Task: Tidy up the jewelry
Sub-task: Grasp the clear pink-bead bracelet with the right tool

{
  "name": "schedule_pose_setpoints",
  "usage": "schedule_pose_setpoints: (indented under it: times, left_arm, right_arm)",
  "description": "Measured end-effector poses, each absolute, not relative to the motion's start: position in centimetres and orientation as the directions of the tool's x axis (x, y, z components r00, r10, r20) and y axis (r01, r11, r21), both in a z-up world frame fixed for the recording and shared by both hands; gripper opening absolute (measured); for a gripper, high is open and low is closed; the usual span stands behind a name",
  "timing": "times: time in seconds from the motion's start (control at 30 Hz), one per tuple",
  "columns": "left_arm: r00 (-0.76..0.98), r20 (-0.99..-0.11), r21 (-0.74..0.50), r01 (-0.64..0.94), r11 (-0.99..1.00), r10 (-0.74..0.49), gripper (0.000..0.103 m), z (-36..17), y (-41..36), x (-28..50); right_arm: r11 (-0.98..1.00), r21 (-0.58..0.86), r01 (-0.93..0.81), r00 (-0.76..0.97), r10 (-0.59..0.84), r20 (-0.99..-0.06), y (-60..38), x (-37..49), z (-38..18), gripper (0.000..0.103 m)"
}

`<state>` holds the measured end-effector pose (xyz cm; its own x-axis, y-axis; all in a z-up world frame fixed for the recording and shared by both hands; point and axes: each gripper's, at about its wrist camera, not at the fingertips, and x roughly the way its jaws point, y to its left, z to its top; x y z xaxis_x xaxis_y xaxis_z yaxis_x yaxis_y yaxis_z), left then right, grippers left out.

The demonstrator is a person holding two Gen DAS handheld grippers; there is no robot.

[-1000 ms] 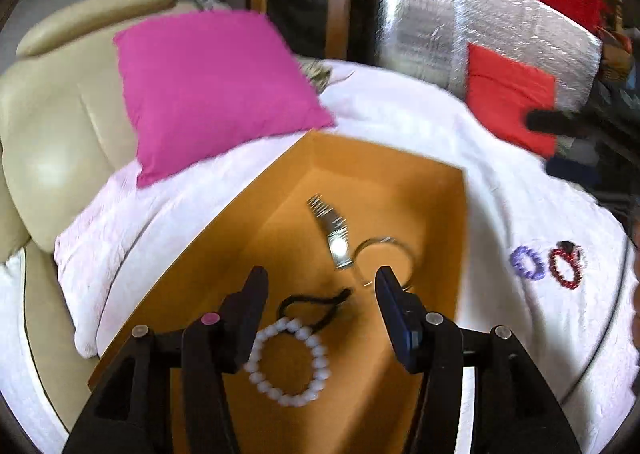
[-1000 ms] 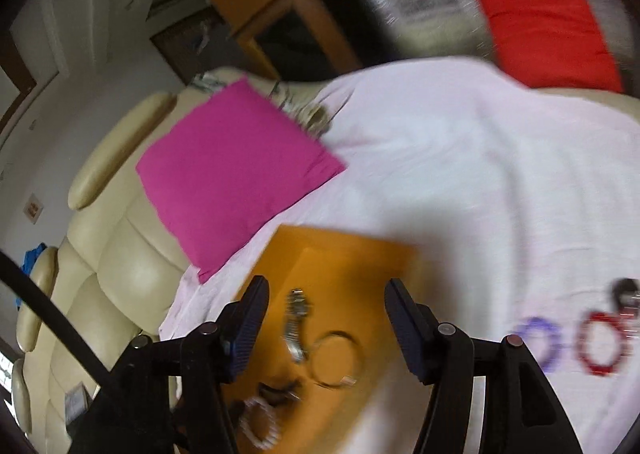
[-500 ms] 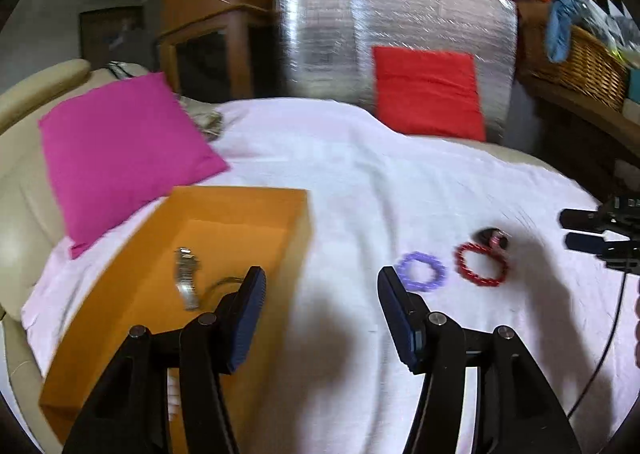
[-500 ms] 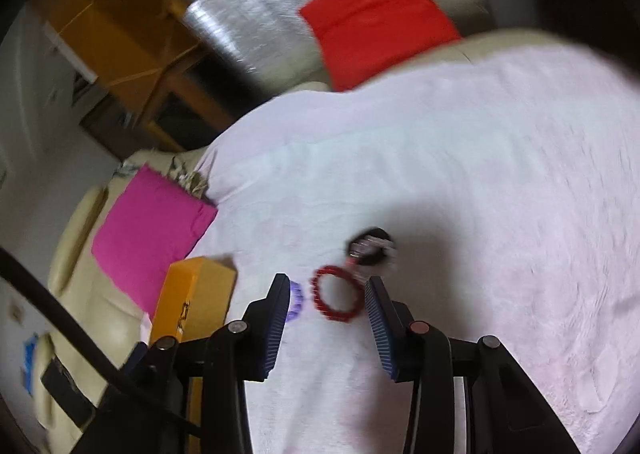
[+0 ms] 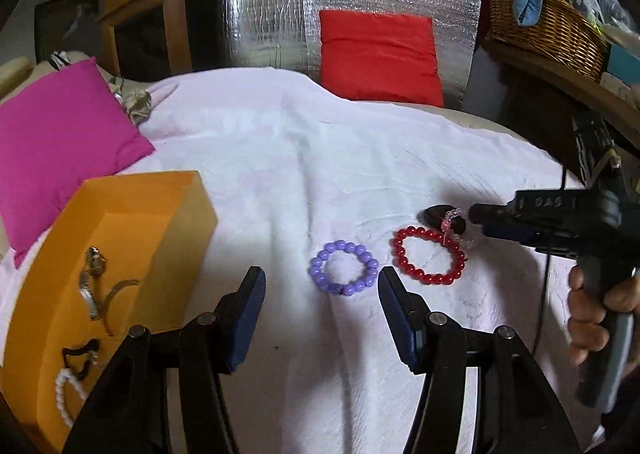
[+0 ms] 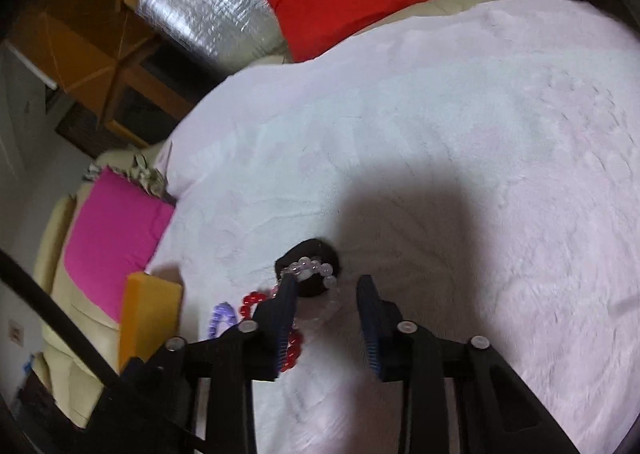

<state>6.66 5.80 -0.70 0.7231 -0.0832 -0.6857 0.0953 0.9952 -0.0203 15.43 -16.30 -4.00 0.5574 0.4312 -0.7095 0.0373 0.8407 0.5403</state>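
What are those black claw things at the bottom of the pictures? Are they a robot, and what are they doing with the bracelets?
No robot: a person's hand holds each black two-finger gripper, and a camera rides on each. One picture looks along the left gripper, whose jaws stand open over the purple bead bracelet. The other looks along the right gripper, whose jaws have just been closing around the clear bead bracelet on a black pad, not pinching yet. A red bead bracelet lies on the white blanket. The orange box already holds jewelry.
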Motion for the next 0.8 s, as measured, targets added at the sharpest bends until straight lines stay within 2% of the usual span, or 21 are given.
schedule_pose_setpoints:
  times: [0.07, 0.13, 0.2, 0.37, 0.63, 0.8]
  left_arm:
    - [0.715, -0.694, -0.028, 0.097, 0.995, -0.089, 0.060, -1.0, 5.6, 7.1]
    - [0.710, -0.695, -0.039, 0.117, 0.992, -0.111, 0.060, -1.2, 5.3, 7.4]
    - [0.712, -0.690, -0.047, 0.138, 0.989, -0.132, 0.060, -1.3, 4.9, 7.6]
    - [0.712, -0.673, -0.075, 0.204, 0.976, -0.200, 0.060, -1.4, 3.7, 8.2]
    - [0.628, -0.667, -0.230, 0.338, 0.913, -0.400, 0.063, -2.4, 0.5, 9.1]
    - [0.599, -0.679, -0.241, 0.364, 0.900, -0.425, 0.063, -3.2, -1.5, 9.4]
  right_arm:
    - [0.872, 0.489, 0.017, 0.556, 0.398, -0.730, -15.5, 15.9, -4.3, 0.028]
    - [0.883, 0.469, -0.002, 0.545, 0.394, -0.740, -15.0, 16.4, -4.9, 0.014]
    - [0.902, 0.430, -0.028, 0.559, 0.371, -0.742, -14.5, 16.3, -4.9, 0.008]
    - [0.899, 0.437, -0.044, 0.583, 0.378, -0.719, -15.6, 14.7, -3.5, 0.009]
    - [0.874, 0.482, 0.054, 0.600, 0.358, -0.716, -21.5, 12.7, -2.9, 0.009]
    - [0.838, 0.536, 0.098, 0.590, 0.384, -0.710, -24.2, 12.3, -3.4, 0.009]
